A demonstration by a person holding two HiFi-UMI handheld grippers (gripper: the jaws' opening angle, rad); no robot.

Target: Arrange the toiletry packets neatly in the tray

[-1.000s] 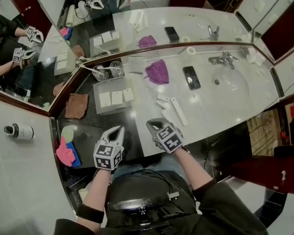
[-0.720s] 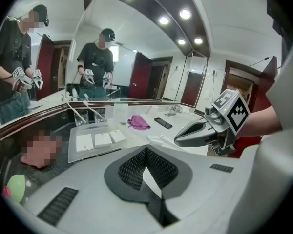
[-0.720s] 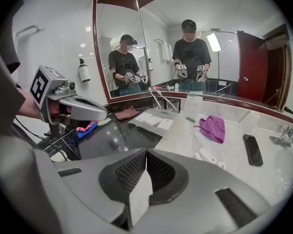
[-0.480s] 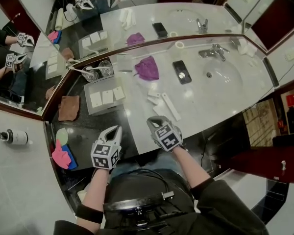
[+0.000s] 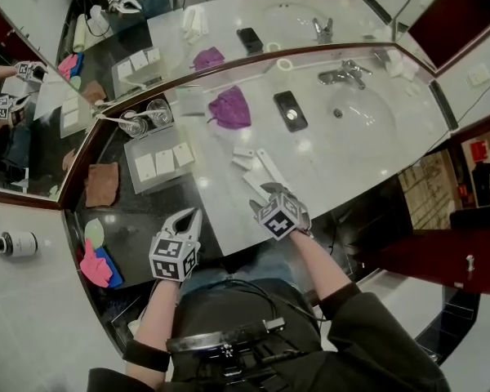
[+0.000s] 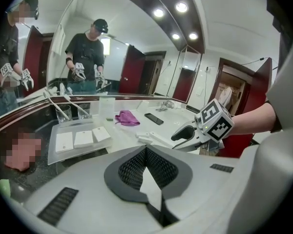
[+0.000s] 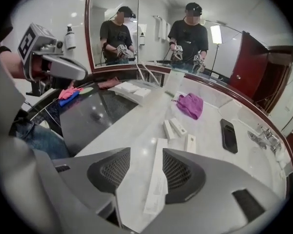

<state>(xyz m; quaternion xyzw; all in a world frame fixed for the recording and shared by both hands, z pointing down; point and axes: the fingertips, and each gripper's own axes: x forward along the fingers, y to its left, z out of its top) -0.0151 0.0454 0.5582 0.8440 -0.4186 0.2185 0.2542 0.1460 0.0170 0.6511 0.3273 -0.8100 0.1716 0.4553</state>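
White packet (image 7: 157,177), partly hidden between right tool (image 7: 146,153) jaws (just opening)

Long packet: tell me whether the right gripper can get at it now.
Probably yes. The jaws of the right gripper have just been opening, and the long packet lies flat between them on the counter, nothing on top; they do not seem to press it yet.

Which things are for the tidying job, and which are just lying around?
For the job: tray; three packets in it; long packet; small loose packets on the counter.
Just lying about: purple cloth; phone; two glasses; brown cloth; pink and blue cloths.
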